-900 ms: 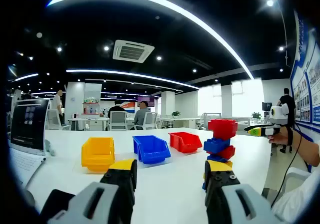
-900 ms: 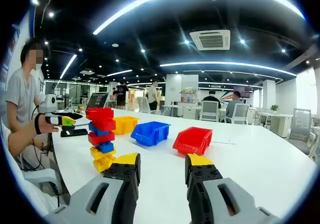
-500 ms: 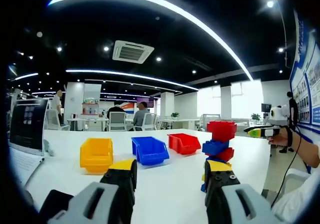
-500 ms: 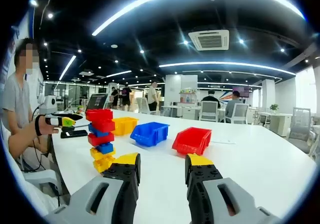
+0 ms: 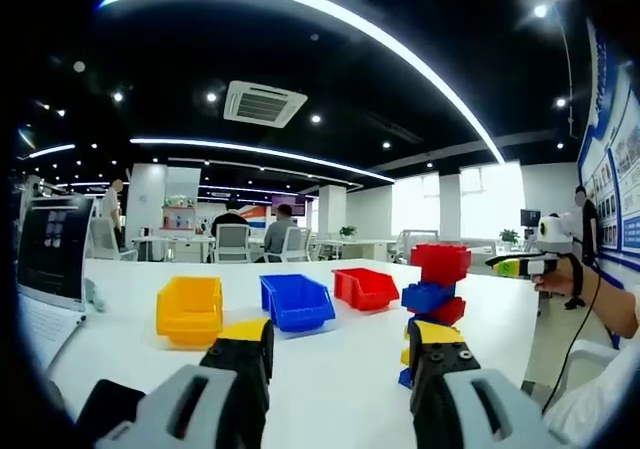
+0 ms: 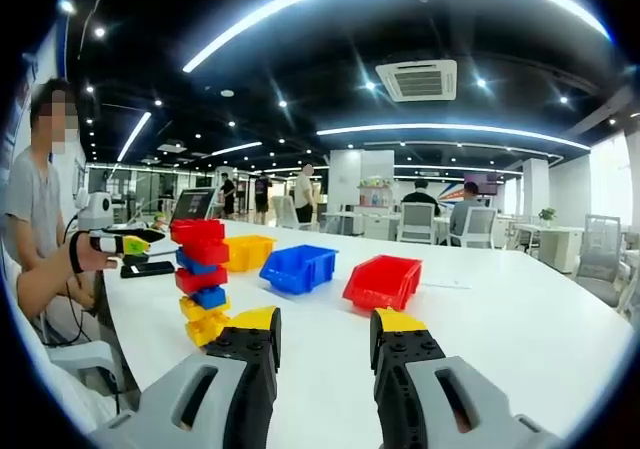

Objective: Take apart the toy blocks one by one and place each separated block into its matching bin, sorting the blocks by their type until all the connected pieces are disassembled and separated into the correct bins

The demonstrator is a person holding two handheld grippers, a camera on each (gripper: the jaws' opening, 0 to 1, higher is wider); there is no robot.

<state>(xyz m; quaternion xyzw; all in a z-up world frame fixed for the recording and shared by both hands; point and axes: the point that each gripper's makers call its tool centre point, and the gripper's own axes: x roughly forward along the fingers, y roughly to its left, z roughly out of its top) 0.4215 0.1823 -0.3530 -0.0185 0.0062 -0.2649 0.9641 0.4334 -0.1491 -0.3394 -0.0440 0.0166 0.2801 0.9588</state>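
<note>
A stack of joined toy blocks (image 5: 435, 294) stands on the white table, red on top, then blue, red and yellow lower down; my left gripper's right jaw hides its base. The same block stack (image 6: 202, 279) rises at the left in the right gripper view. Three bins stand in a row: yellow bin (image 5: 191, 309), blue bin (image 5: 297, 301), red bin (image 5: 366, 287). They appear again as yellow bin (image 6: 250, 251), blue bin (image 6: 300, 267) and red bin (image 6: 383, 281). My left gripper (image 5: 340, 359) is open and holds nothing. My right gripper (image 6: 322, 341) is open too, short of the bins.
A laptop (image 5: 50, 249) sits at the table's left edge. A person's hand with the other gripper (image 5: 545, 259) shows at the right. A person (image 6: 40, 219) holds a gripper (image 6: 110, 237) beside a phone (image 6: 148, 267). Office chairs and seated people lie beyond.
The left gripper view has drifted slightly, so bins and stack sit a little further left. The right gripper view is nearly the same. Both grippers stay open.
</note>
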